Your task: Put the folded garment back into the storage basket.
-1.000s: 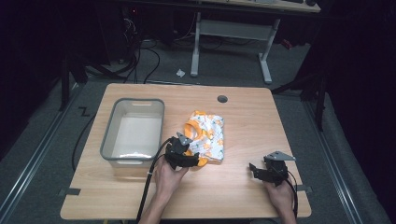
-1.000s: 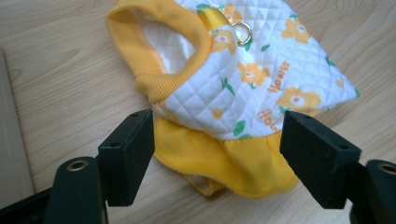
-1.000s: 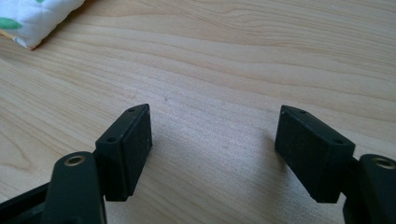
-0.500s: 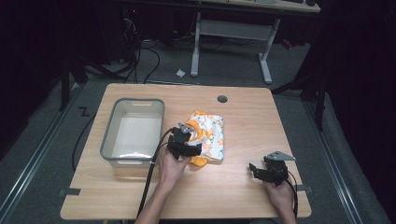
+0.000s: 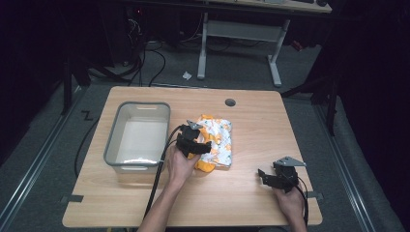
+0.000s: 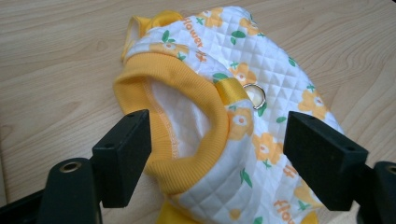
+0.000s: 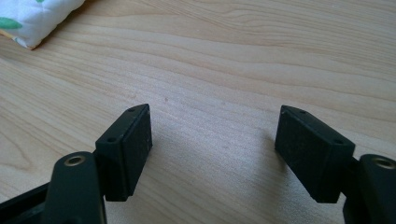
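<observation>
At table centre in the high view, the quilted floral garment (image 5: 216,141) lies just right of the grey bin (image 5: 138,137); the left gripper (image 5: 193,144) is seen at the garment's 8 o'clock edge, the right gripper (image 5: 278,176) parked well apart at 4 o'clock, over bare table (image 5: 251,121).

In the left gripper view, jaws have just been opening and stand wide, pads off the yellow ribbed collar (image 6: 187,121) between them; the collar band should be pinched fully, D-ring (image 6: 254,95) avoided.

In the right gripper view, jaws stand released over bare wood; garment corner at 11 o'clock.

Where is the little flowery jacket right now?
In the high view the jacket lies near the middle of the table, just right of the grey tub, with the left gripper over its near edge.
</observation>
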Available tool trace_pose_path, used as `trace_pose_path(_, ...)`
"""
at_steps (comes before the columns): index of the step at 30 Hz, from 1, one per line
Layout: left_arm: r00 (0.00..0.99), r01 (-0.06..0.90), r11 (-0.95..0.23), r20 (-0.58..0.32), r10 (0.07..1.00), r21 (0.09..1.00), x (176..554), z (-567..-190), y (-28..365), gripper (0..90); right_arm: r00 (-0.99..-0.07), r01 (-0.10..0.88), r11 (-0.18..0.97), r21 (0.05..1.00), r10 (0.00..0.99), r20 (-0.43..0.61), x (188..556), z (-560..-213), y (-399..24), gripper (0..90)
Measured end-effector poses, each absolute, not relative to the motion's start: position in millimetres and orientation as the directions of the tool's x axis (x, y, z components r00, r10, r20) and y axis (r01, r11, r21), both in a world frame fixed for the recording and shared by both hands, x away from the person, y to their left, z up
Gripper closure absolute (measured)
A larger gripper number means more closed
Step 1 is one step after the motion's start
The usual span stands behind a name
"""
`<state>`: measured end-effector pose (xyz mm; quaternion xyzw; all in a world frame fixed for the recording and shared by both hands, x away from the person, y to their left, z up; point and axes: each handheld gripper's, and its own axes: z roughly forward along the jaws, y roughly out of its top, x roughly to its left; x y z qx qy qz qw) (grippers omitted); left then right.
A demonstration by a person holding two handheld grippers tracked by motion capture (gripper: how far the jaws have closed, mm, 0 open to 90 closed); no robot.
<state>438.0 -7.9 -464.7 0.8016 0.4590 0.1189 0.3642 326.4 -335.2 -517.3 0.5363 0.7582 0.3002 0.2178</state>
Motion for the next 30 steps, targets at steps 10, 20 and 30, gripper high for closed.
trace_pose_path(10, 0.537, 0.68, -0.328, -0.141, 0.832, 0.655, 457, -474, -20, 22.1, -0.331, 0.682, 0.246, 0.689, 0.944, -0.009, 326, -517, -335, 27.5)
trace_pose_path(20, 0.504, 0.709, -0.341, -0.106, 0.857, 0.618, 468, -494, -22, 21.8, -0.332, 0.682, 0.246, 0.688, 0.943, -0.009, 326, -517, -335, 27.5)
trace_pose_path(30, 0.501, 0.746, -0.354, -0.125, 0.857, 0.565, 474, -509, -19, 23.3, -0.331, 0.682, 0.246, 0.688, 0.943, -0.008, 326, -517, -335, 27.5)
